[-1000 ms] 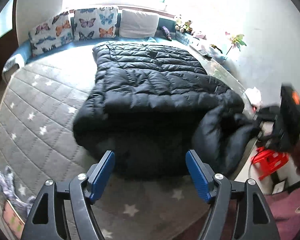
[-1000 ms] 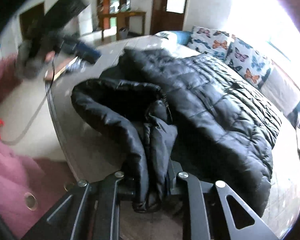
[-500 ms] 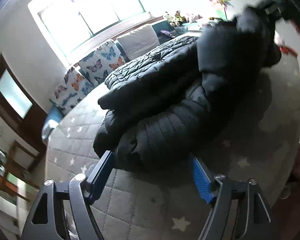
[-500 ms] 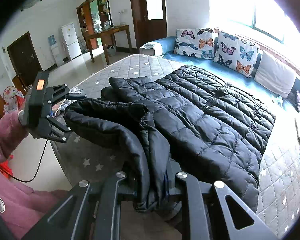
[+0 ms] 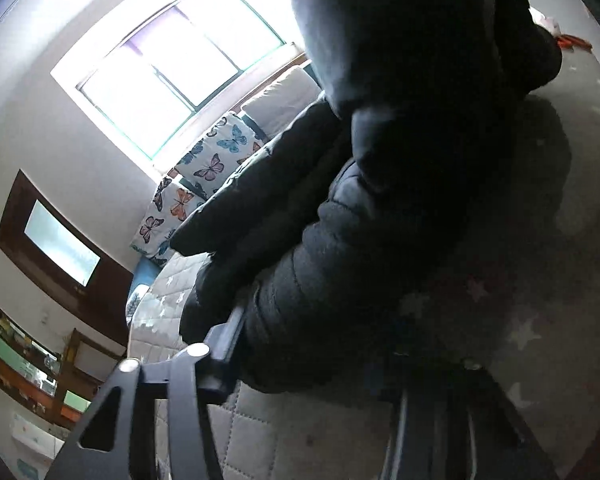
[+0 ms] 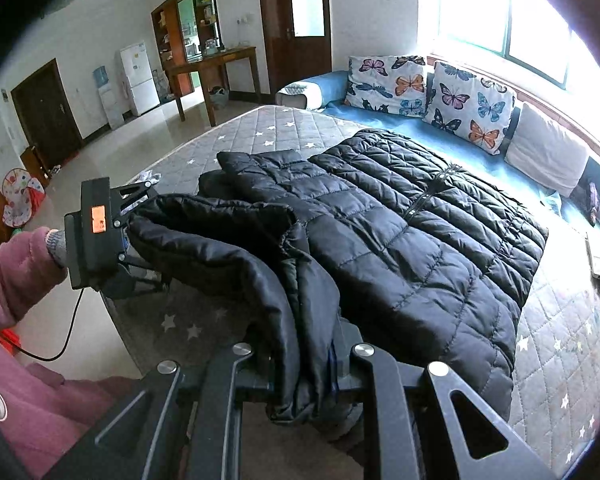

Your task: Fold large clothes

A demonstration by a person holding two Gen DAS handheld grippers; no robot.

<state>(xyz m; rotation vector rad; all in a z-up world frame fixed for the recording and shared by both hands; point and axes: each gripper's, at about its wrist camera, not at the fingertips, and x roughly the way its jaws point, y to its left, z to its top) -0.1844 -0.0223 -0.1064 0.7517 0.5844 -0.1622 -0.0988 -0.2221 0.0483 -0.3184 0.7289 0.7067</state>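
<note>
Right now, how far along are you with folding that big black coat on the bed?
Roughly midway. The puffer coat lies spread on the starred mattress, and one sleeve looks folded in across the chest. In hand: the right hand-held gripper clamps the near end, and the left hand-held gripper meets the same raised edge. Left to do: carry that end over the body and flatten it.

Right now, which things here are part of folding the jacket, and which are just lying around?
Part of the job:
black puffer jacket
left gripper
right gripper
star-quilted mattress, the folding surface

Just lying about:
butterfly cushions
plain cushion
wooden table
fridge
</note>
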